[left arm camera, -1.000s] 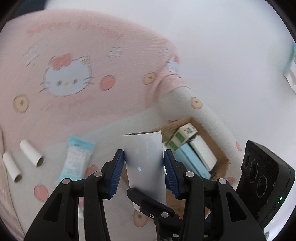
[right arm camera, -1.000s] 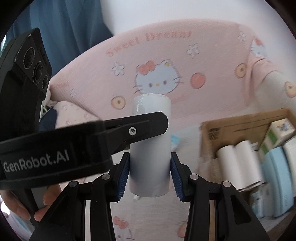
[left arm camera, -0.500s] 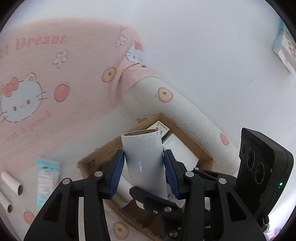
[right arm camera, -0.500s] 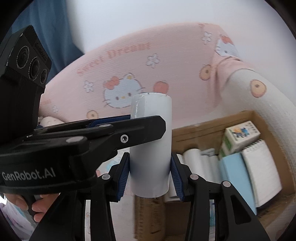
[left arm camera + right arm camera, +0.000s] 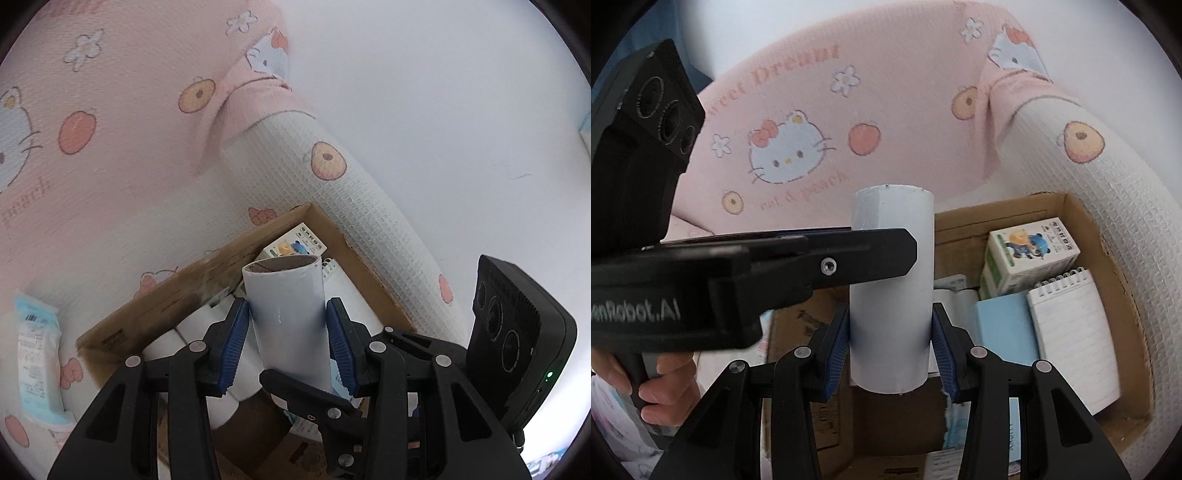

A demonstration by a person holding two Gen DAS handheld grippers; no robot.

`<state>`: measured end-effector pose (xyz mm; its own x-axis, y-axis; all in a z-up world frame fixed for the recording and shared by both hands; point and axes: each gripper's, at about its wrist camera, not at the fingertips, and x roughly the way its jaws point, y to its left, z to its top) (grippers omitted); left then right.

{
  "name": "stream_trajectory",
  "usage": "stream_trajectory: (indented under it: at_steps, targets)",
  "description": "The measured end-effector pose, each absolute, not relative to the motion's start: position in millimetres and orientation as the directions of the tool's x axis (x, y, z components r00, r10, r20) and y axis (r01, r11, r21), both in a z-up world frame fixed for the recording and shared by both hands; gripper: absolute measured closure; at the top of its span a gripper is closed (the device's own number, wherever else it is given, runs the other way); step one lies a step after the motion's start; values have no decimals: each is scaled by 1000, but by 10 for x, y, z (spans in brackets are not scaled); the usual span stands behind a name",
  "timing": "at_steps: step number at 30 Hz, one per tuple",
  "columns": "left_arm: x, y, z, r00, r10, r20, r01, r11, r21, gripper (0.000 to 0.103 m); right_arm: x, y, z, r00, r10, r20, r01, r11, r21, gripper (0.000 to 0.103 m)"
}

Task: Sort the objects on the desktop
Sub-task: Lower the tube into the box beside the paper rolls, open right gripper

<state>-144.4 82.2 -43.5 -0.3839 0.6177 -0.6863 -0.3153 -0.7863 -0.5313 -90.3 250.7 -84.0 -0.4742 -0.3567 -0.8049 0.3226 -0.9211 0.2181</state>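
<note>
One white paper tube (image 5: 286, 314) (image 5: 890, 325) is pinched between the blue pads of both grippers. My left gripper (image 5: 287, 306) is shut on it, and the tube's open brown end points away. My right gripper (image 5: 890, 314) is shut on the same tube nearer its lower end. The left gripper's black finger (image 5: 849, 254) crosses in front of the tube in the right wrist view. The tube hangs over an open cardboard box (image 5: 207, 273) (image 5: 997, 218).
The box holds white rolls (image 5: 166, 343), a cartoon-printed carton (image 5: 1030, 251), a light blue pad (image 5: 1001, 332) and a spiral notepad (image 5: 1075, 332). A tissue packet (image 5: 37, 362) lies left of it. Padded pink and white bumpers (image 5: 1108, 206) ring the box. A hand (image 5: 661, 398) grips the left handle.
Both grippers have carried the tube sideways from above the mat to above the cardboard box, tilting further down. The grip on the tube looks the same.
</note>
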Motion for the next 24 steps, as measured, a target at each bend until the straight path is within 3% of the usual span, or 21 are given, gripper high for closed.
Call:
stream_trajectory:
  at_steps: [14,24]
  targets:
    - [-1657,982,-952,-265,636,-725,-253,-771,-584,56,-1105,2604,-1226,-346,-248,-905,279,-948,153,63]
    - [-1743,1008,-1100,-261,589,-765,-239,-807,-540,56,-1208,2637,-1381,-315,-235,-919,289,-946,143,63]
